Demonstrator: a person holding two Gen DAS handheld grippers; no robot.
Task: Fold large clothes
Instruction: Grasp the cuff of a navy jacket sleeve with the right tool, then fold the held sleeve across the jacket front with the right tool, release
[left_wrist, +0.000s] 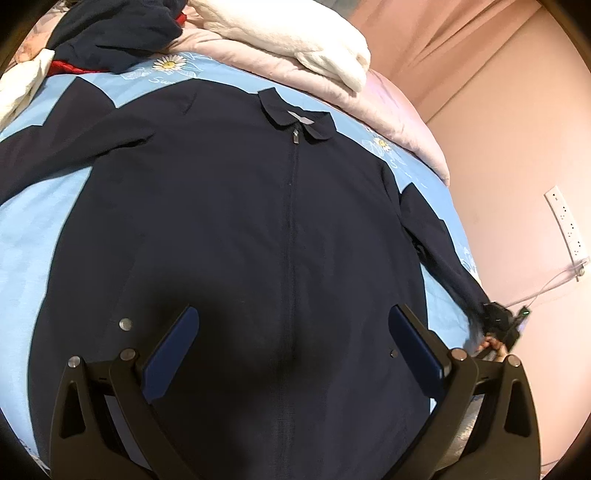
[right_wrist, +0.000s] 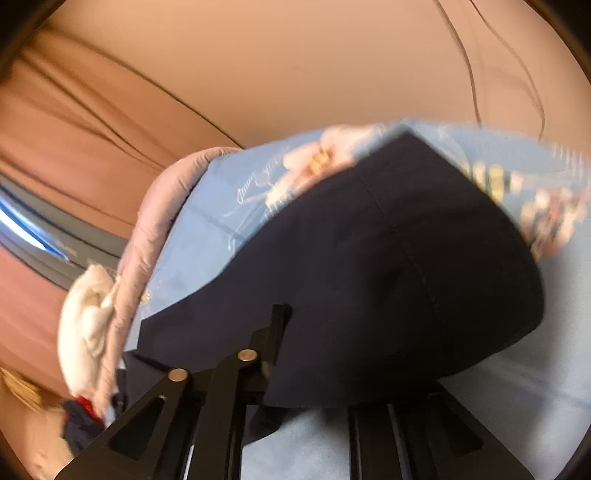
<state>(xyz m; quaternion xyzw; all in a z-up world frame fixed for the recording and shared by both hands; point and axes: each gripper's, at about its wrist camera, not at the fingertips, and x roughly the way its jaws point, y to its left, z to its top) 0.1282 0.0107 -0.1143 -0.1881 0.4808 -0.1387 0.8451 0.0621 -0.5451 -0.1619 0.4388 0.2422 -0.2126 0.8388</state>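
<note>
A dark navy zip jacket lies face up and spread flat on the light blue bed sheet, collar at the far end. My left gripper hovers open over its lower front, blue pads wide apart on either side of the zip, nothing between them. The jacket's right sleeve runs down to the bed's right edge, where my right gripper holds its cuff end. In the right wrist view, the right gripper is shut on the sleeve, whose dark cloth drapes over and hides one finger.
A folded white blanket lies on a pink quilt at the head of the bed. A heap of dark and red clothes sits at the far left. A power strip with a cable hangs on the pink wall to the right.
</note>
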